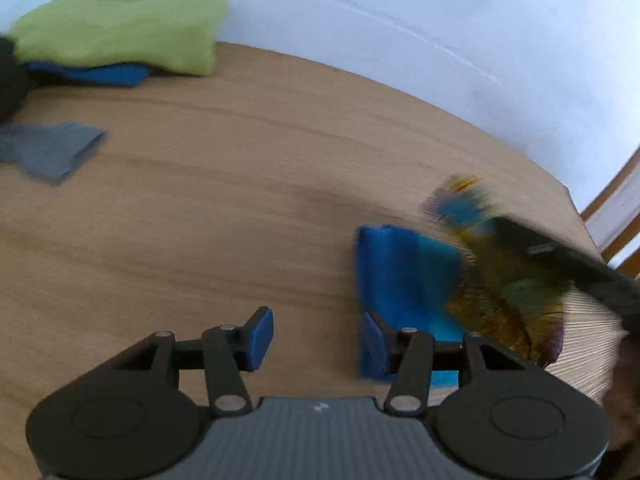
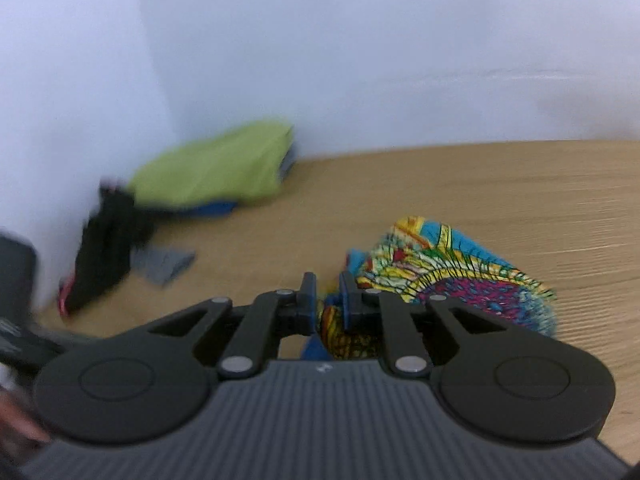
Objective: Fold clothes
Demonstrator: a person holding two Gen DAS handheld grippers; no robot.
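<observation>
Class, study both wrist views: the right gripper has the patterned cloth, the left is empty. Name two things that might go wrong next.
1. The right gripper pinches only a bunched edge of the patterned cloth, so it may slip free.
2. The left gripper stands open over the wooden table, beside the cloth's blue side; one-handed, the fold may skew.

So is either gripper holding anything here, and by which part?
The right gripper is shut on a bunched edge of the patterned cloth. The left gripper is open over the table, holding nothing.
</observation>
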